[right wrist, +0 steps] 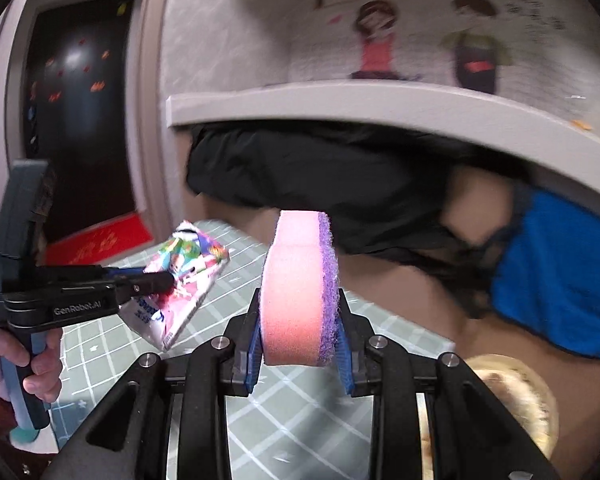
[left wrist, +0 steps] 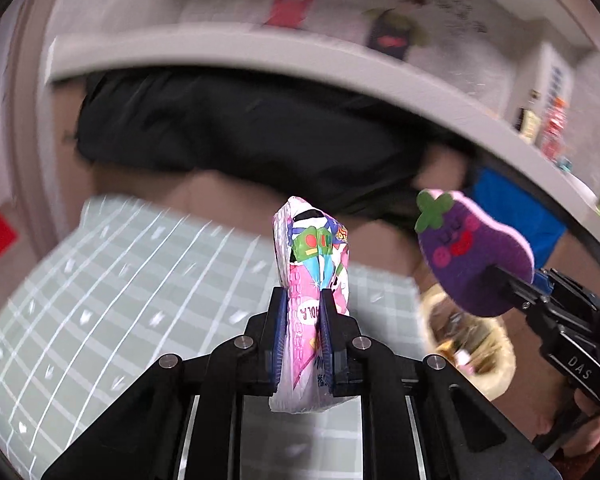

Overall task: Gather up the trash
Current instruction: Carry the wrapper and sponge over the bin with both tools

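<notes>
My left gripper [left wrist: 303,300] is shut on a crumpled pink and white snack wrapper [left wrist: 314,248] and holds it above the green grid mat [left wrist: 120,280]. The wrapper also shows in the right wrist view [right wrist: 184,276], at the left. My right gripper [right wrist: 298,312] is shut on an eggplant-shaped sponge [right wrist: 298,284], pink with a purple scrub face, held upright on edge. The sponge shows in the left wrist view [left wrist: 472,248] at the right, above a pale yellow basket [left wrist: 496,364] with small scraps inside. Both views are blurred.
A grey shelf edge [right wrist: 380,108] curves across the back, with black fabric [right wrist: 320,184] and a blue cloth [right wrist: 556,272] beneath it. The basket rim shows at the lower right of the right wrist view [right wrist: 540,392]. A red doormat [right wrist: 100,244] lies by a dark door.
</notes>
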Tool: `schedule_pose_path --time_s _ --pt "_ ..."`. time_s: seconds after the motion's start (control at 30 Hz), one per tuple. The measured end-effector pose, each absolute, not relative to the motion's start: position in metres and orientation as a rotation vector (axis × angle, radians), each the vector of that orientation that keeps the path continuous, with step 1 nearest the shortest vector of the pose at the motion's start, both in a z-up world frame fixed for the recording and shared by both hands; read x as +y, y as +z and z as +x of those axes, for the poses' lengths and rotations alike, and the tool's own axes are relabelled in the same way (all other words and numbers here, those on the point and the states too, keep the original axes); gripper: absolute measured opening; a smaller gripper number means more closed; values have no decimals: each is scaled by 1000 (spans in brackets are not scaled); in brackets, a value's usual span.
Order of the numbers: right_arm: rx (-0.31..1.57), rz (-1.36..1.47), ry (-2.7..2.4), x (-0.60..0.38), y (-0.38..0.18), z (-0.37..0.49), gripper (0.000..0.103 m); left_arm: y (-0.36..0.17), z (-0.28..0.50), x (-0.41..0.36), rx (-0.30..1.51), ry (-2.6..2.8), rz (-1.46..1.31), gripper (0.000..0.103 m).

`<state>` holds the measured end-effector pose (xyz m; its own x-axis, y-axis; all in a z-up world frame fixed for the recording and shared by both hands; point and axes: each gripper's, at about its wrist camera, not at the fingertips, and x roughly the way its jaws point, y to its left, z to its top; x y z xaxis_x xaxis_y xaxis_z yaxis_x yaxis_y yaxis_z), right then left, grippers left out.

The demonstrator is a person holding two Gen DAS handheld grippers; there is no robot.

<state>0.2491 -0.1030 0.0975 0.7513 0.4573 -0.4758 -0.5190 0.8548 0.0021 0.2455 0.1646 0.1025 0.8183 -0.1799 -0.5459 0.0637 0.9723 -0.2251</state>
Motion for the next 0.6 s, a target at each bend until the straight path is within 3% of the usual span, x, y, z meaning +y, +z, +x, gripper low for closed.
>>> schedule_pose_path --time_s 0.13,0.37,0.6 --pt "435 -100 440 -165 115 235 28 120 248 91 510 -198 -106 16" --pt "394 -34 260 -269 129 210 28 112 260 0 528 -353 -70 16" --pt "470 37 167 -329 90 213 28 76 278 -63 624 -454 -81 16"
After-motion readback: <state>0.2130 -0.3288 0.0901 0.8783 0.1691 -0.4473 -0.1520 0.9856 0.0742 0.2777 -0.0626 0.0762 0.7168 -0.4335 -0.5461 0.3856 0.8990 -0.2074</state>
